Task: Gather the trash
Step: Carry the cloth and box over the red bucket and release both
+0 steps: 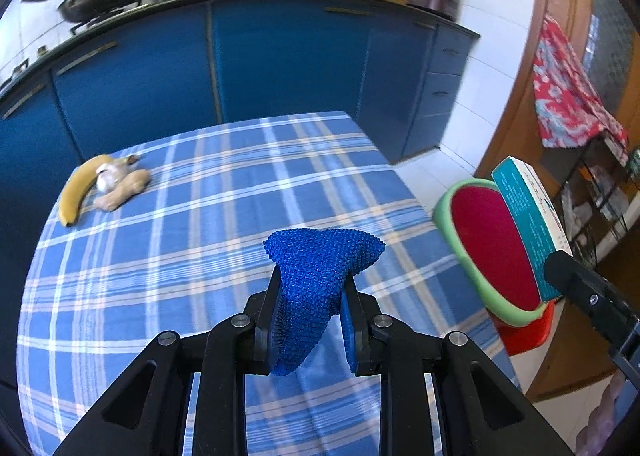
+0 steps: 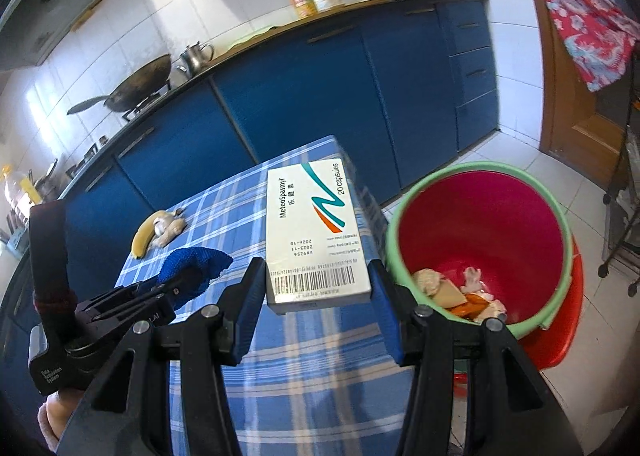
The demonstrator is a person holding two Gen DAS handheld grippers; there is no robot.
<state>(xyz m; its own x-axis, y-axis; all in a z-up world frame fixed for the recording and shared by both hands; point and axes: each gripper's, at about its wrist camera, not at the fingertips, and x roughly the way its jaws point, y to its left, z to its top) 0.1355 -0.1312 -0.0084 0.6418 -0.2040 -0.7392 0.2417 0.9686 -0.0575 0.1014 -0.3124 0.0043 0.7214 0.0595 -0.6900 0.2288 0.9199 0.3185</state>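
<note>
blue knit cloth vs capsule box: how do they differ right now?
The blue knit cloth is soft, bunched and plain; the capsule box is rigid, flat and printed. The left gripper pinches the cloth above the checked tablecloth; the right gripper holds the box beside the bin. Both are clamped and lifted.

tablecloth (image 1: 224,224) showing blue-and-white plaid; knit cloth (image 1: 320,256) showing solid blue; bin (image 2: 480,224) showing red interior, green rim; medicine box (image 2: 316,232) showing white with teal and orange swoosh; banana (image 1: 78,188) showing yellow.
</note>
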